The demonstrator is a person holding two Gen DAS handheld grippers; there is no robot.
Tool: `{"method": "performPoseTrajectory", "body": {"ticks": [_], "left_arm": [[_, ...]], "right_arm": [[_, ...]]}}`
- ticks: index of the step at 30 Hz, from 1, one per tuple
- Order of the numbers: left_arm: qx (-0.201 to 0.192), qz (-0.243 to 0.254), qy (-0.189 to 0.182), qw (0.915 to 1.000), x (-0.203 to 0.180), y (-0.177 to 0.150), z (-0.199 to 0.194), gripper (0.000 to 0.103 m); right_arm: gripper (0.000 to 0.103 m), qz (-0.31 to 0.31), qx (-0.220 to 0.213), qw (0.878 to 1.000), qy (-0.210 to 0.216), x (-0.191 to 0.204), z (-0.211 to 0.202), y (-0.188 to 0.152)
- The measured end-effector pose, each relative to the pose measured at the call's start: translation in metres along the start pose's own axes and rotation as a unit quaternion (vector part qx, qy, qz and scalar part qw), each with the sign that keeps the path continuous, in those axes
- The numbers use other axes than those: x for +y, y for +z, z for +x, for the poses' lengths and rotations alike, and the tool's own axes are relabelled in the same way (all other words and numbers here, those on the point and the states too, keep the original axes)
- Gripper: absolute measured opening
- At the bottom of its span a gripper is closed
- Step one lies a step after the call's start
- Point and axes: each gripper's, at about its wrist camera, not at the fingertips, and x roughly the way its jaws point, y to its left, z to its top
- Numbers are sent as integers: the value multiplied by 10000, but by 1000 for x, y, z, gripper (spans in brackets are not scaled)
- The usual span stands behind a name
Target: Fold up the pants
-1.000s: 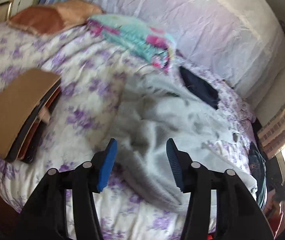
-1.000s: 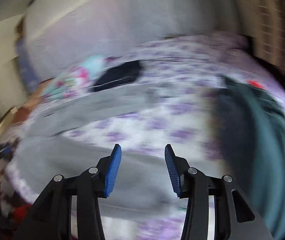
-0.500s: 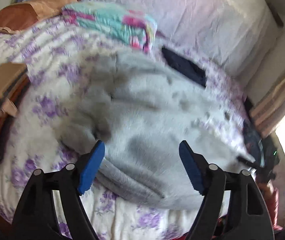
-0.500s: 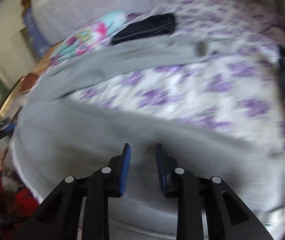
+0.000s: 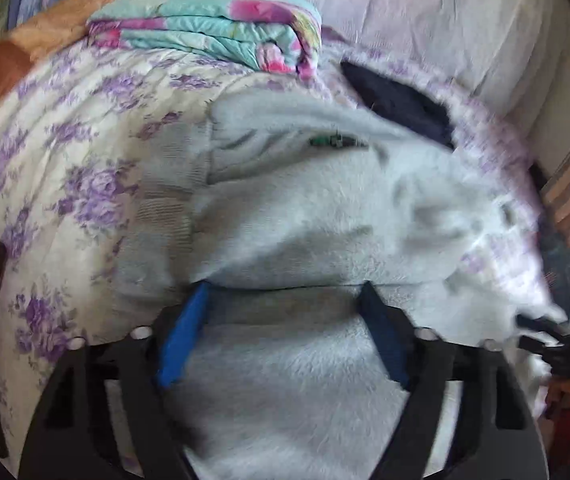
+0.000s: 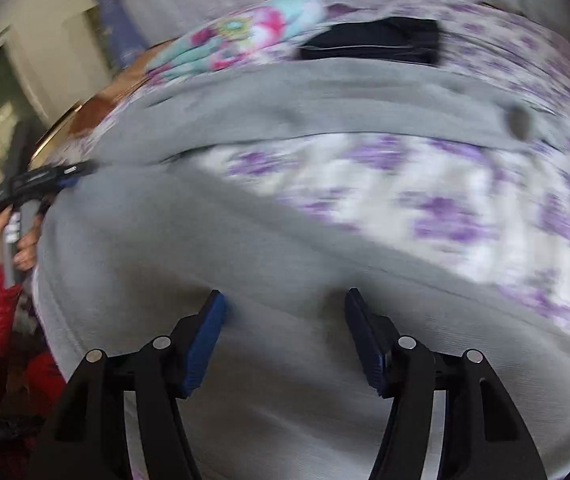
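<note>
Left wrist view has us low over the grey pants (image 5: 325,208), which lie spread across the bed (image 5: 65,184) with its purple-flowered cover. Our left gripper (image 5: 285,300) stands wide, its blue pads straddling a raised ridge of fleece near the waist end; whether the pads touch the cloth we cannot tell, and nothing is pinched between them yet. Our right gripper (image 6: 285,312) is equally wide, hovering at the nearer leg further along, holding nothing.

We judge the fabric soft, thick and fuzzy, light enough to lift with one pinch but limp: it will sag and bunch wherever we do not support it. Fleece like this should grip the pads well rather than slip. The ribbed waistband (image 5: 165,200) looks the firmest place for the left side; for the right, a fold of the nearer leg close to its outer seam seems best, so both layers come up together.

From the right wrist view, the long axis runs left to right across the bed, with the waist toward our left and the two legs splaying rightward, bare cover showing between them. A folded floral blanket (image 5: 213,24) and a dark garment (image 5: 401,100) sit beyond the pants, near the far leg.
</note>
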Motion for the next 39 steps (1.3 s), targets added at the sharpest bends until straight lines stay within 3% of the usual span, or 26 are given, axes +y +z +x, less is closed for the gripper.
{"method": "performPoseTrajectory", "body": {"ticks": [1,2,3,4,5,8,11,14,16,19,21,24,28,30,32,33,35,37,39], "left_arm": [[-63,-373,-335,9987,14,5,-13,71],[-274,-743,-203,9967,28,11,-27,92],[-549,-935,21,9941,36,17,-36,98],[-904,-1000,256,9905,44,27,-45,98],[-1000,-912,329,9902,49,41,-45,98],[-784,-1144,269,9900,65,69,-16,98],[-327,-1283,-206,9910,72,89,28,98],[-130,-1192,-314,9923,75,102,57,98],[39,-1281,-991,9868,86,106,78,98],[-126,-1272,-1324,9829,93,103,81,98],[-117,-1228,-1331,9834,91,102,80,98],[-85,-1153,-1302,9847,87,104,79,98],[-65,-1136,-1287,9851,86,104,79,98],[-52,-1087,-1259,9861,86,104,79,98],[-53,-1054,-1262,9864,84,106,82,98],[-62,-1058,-1278,9861,85,107,82,98],[-81,-1087,-1319,9852,86,107,82,98],[-91,-1099,-1337,9849,87,108,83,98],[-105,-1102,-1354,9846,88,109,84,98]], "right_arm": [[64,166,-75,9996,-236,-13,-10,3],[64,276,-170,9989,-351,-22,-19,8],[65,339,-294,9983,-361,-28,-26,19],[66,357,-388,9981,-311,-30,-29,28],[66,338,-497,9980,-180,-29,-30,43],[71,-150,-737,9969,212,-6,-20,91],[71,-792,-725,9940,200,23,11,140],[71,-1377,-542,9890,-17,46,42,178],[71,-1776,-487,9826,-243,57,63,201],[71,-2133,-428,9750,-444,62,96,234],[71,-2183,-344,9742,-458,62,118,255],[70,-2333,-195,9719,-247,59,142,271],[70,-2983,23,9543,-160,65,161,261],[70,-3037,131,9526,-71,59,169,261],[61,-2933,241,9557,44,53,176,264],[47,-2847,344,9578,197,50,181,265],[36,-2835,417,9576,289,51,188,260],[19,-3047,322,9517,187,58,186,251],[12,-3077,122,9514,-54,65,175,245]]}}
